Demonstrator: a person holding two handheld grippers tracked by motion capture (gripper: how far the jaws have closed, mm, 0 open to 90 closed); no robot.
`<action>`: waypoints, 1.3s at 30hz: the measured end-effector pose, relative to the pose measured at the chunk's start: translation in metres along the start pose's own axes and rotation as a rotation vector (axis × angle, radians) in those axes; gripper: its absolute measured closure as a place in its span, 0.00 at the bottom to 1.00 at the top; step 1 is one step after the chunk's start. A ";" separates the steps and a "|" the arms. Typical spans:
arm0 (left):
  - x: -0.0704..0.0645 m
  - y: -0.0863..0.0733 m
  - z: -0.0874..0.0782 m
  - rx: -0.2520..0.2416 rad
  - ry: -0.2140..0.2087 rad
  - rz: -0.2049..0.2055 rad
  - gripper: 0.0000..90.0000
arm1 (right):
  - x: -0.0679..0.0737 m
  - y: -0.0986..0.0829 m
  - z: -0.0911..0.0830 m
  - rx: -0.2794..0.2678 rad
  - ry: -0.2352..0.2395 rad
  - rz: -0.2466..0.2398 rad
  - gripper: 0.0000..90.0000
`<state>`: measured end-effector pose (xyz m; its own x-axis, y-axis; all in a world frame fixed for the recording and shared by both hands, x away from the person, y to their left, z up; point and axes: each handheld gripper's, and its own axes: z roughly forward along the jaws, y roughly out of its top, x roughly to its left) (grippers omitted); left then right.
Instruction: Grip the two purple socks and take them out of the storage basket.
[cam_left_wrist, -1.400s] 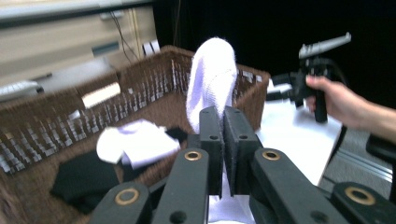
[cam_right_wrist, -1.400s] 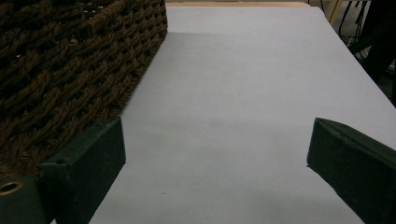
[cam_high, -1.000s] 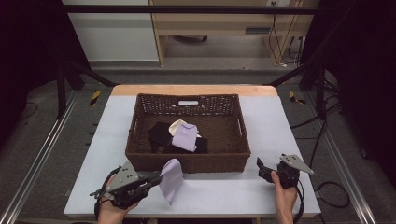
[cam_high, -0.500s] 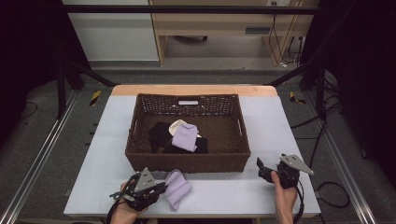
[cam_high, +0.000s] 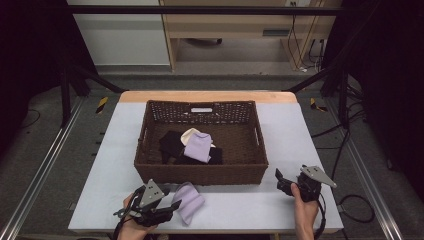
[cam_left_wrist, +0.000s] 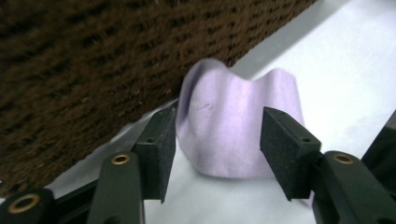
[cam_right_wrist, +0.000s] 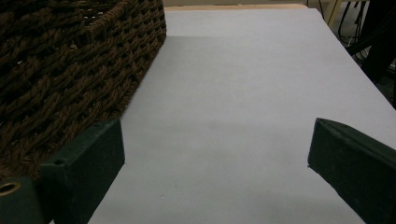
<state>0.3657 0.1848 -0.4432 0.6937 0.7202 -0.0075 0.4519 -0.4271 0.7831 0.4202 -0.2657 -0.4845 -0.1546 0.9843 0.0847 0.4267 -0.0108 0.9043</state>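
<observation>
A lavender cloth (cam_high: 188, 201) (cam_left_wrist: 238, 126) lies crumpled on the white table (cam_high: 245, 207), just in front of the brown wicker basket (cam_high: 200, 175). My left gripper (cam_high: 176, 205) (cam_left_wrist: 219, 154) is at the cloth's near-left edge. It is open, its two pads on either side of the cloth's near end and clear of it. My right gripper (cam_high: 279, 181) (cam_right_wrist: 215, 172) rests near the basket's front right corner, open wide over bare table. Inside the basket lie another lavender cloth (cam_high: 198, 146), a black cloth (cam_high: 171, 144) and a cream cloth (cam_high: 189, 133).
The basket wall (cam_left_wrist: 93, 70) stands close behind the loose cloth and rises at the left in the right gripper view (cam_right_wrist: 70, 56). Bare table runs along both sides of the basket. The table's front edge is just behind both hands.
The left gripper carried the lavender cloth from hanging in the air down and right onto the table, then let it go. The right gripper stayed still.
</observation>
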 end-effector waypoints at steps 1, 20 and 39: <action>0.000 0.001 -0.002 -0.009 -0.003 -0.002 0.48 | 0.000 0.000 0.000 -0.003 -0.001 0.001 0.04; 0.022 0.068 -0.045 -0.213 0.032 -0.005 0.47 | -0.001 0.000 0.001 -0.001 0.004 0.004 0.05; 0.064 0.155 0.000 -0.199 0.102 -0.068 0.47 | -0.001 0.000 0.001 -0.002 0.013 0.004 0.06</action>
<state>0.4803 0.1648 -0.3219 0.6004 0.7996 -0.0092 0.3694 -0.2671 0.8901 0.4208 -0.2668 -0.4852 -0.1648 0.9819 0.0934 0.4259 -0.0146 0.9046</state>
